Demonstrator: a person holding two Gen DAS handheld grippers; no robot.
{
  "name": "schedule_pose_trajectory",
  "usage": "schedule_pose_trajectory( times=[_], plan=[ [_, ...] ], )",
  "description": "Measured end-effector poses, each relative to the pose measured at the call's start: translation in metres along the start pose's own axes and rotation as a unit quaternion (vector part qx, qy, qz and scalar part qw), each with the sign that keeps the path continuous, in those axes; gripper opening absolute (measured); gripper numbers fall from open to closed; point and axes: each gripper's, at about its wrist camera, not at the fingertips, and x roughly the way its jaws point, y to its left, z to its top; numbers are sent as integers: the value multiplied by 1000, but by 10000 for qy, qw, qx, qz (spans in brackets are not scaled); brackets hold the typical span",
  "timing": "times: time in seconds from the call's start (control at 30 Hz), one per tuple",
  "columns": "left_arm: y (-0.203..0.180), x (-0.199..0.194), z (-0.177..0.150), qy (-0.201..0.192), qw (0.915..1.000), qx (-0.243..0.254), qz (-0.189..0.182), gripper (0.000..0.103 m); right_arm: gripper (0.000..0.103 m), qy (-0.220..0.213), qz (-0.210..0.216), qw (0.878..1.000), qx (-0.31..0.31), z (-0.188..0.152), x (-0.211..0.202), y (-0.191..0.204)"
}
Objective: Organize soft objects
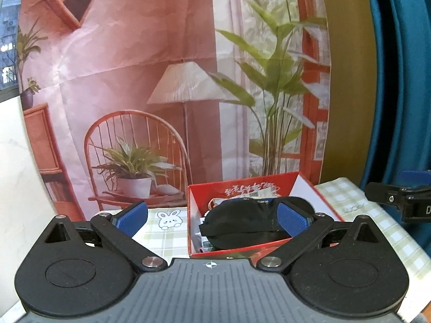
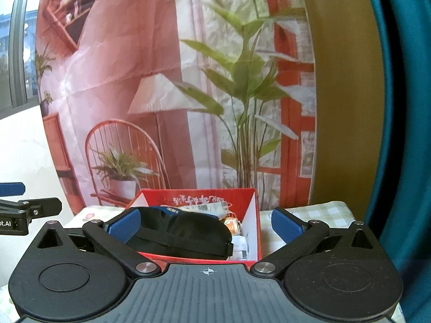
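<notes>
Printed pink room-scene backdrop (image 1: 129, 62), teal curtain (image 1: 398, 80) beside it, daylight window (image 2: 18, 53) far left.

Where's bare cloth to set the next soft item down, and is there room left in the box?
Bare checked tablecloth lies left of the red box, around the bunny print, and right of the box toward the table edge. The box itself is crowded: the black eye mask lies over packets.

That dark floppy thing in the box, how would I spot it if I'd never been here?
Find the checked tablecloth in front of the pink printed backdrop; a red box stands open on it. The black eye mask lies on top, the only dark thing among pale packets.
</notes>
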Motion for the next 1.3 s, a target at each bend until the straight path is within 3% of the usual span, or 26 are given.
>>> schedule_pose_trajectory(
  times=[0.6, 1.3],
  plan=[
    [8, -75, -9, -158, 9987, -476, 82, 103, 103, -317, -28, 9992, -227, -1, -88, 32],
    [9, -91, -8, -385, 9976, -405, 416, 103, 103, -372, -70, 9991, -204, -3, -105, 36]
  ],
)
